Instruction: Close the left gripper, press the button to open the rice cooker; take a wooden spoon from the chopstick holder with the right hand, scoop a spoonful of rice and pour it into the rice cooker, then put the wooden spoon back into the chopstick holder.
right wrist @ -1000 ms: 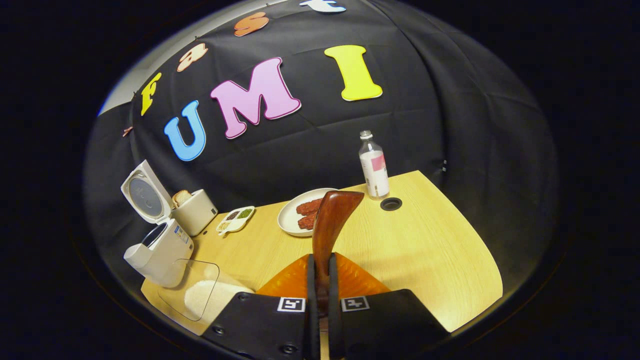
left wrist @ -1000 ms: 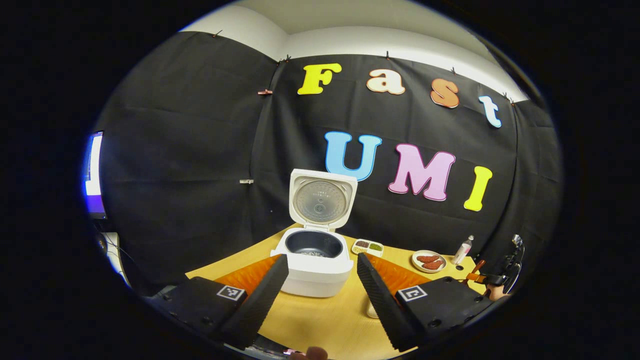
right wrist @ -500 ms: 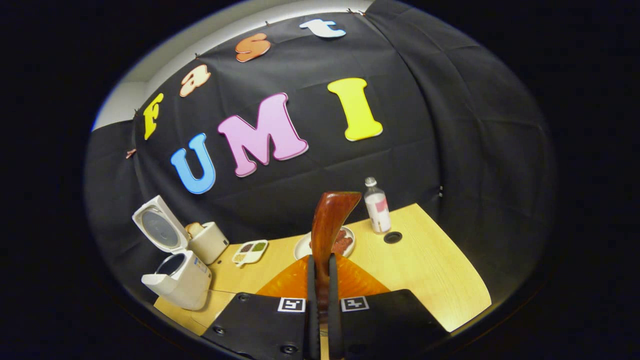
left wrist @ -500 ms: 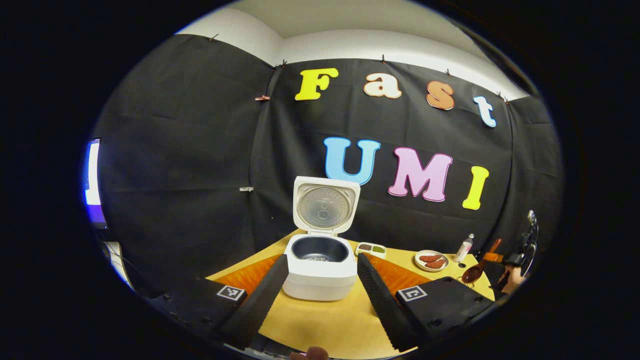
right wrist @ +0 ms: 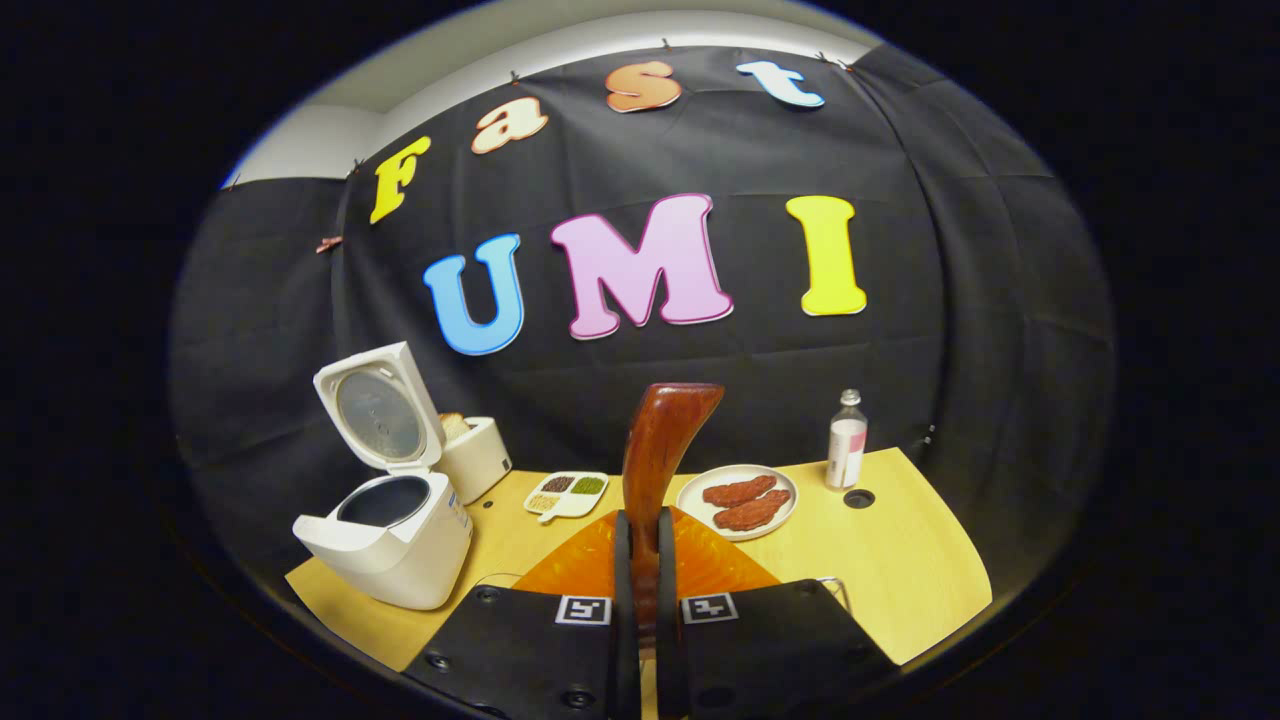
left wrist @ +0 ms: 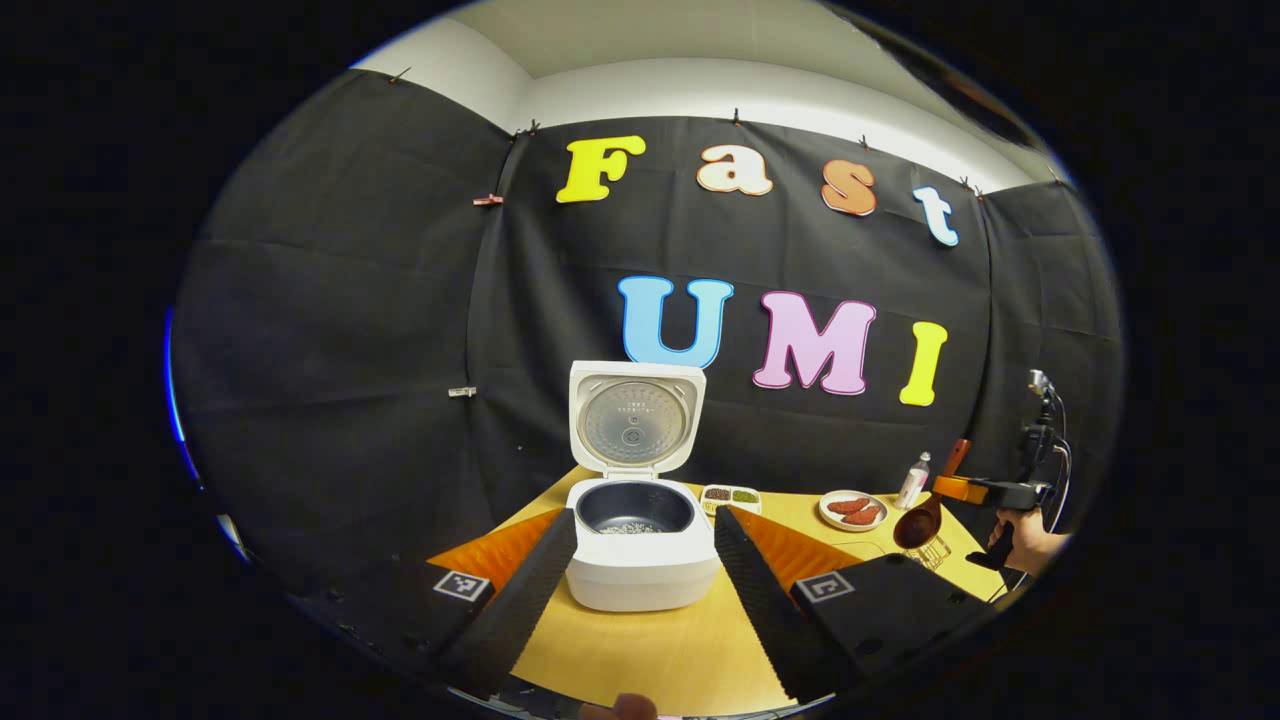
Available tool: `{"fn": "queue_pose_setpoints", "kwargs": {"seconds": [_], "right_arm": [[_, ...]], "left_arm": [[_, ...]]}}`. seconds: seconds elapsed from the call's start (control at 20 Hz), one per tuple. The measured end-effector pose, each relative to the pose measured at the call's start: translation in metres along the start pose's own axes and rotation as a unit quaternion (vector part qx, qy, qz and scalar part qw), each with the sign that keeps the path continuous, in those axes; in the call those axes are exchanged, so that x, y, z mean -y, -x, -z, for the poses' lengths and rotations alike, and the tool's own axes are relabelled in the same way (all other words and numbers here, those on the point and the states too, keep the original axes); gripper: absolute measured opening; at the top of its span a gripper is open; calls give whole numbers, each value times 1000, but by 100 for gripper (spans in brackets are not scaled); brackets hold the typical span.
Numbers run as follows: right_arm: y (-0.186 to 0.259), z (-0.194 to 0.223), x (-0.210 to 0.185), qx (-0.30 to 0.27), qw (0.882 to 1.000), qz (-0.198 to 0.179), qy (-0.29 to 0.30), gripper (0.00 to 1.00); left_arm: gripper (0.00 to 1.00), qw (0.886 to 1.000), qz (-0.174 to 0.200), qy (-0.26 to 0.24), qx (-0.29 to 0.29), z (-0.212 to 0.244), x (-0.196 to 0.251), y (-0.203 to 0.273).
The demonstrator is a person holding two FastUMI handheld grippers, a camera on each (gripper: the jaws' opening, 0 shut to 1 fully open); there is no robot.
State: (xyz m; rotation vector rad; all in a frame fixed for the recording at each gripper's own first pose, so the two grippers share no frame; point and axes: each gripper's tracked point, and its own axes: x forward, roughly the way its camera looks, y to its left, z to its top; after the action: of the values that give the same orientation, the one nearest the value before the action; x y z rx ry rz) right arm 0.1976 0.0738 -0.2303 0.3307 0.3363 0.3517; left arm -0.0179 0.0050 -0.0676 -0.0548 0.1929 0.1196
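Two hand-held grippers are working: the right hand-held gripper (right wrist: 640, 560), clamping the brown wooden spoon (right wrist: 660, 440), is swinging level, away from the open white rice cooker (right wrist: 385, 520) at lower left; the left hand-held gripper (left wrist: 640, 580) is hanging wide apart, empty. Returning the spoon looks next.

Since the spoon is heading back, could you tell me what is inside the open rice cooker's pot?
In the left gripper view, the rice cooker stands open; a small patch of pale grains lies on the dark pot's floor. The front rim hides the nearest part of the bottom.

Table (right wrist: 900, 560) holds a meat plate (right wrist: 737, 500), bottle (right wrist: 846, 440), sectioned dish (right wrist: 566, 493) — toaster (right wrist: 476, 458) behind.
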Motion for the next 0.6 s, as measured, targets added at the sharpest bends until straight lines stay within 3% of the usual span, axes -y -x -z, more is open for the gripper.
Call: {"fn": "queue_pose_setpoints", "kwargs": {"seconds": [0.15,0.3,0.6], "right_arm": [[-15,27,-23,-17,999,8,31,11],[-27,51,-24,-34,995,34,88,11],[-37,112,-31,-96,983,51,146,11]], "left_arm": [[95,1000,9,-8,2,-1,-10,-1],[95,1000,11,-2,-1,3,-22,-1],[95,1000,6,2,-11,14,-47,-6]]}}
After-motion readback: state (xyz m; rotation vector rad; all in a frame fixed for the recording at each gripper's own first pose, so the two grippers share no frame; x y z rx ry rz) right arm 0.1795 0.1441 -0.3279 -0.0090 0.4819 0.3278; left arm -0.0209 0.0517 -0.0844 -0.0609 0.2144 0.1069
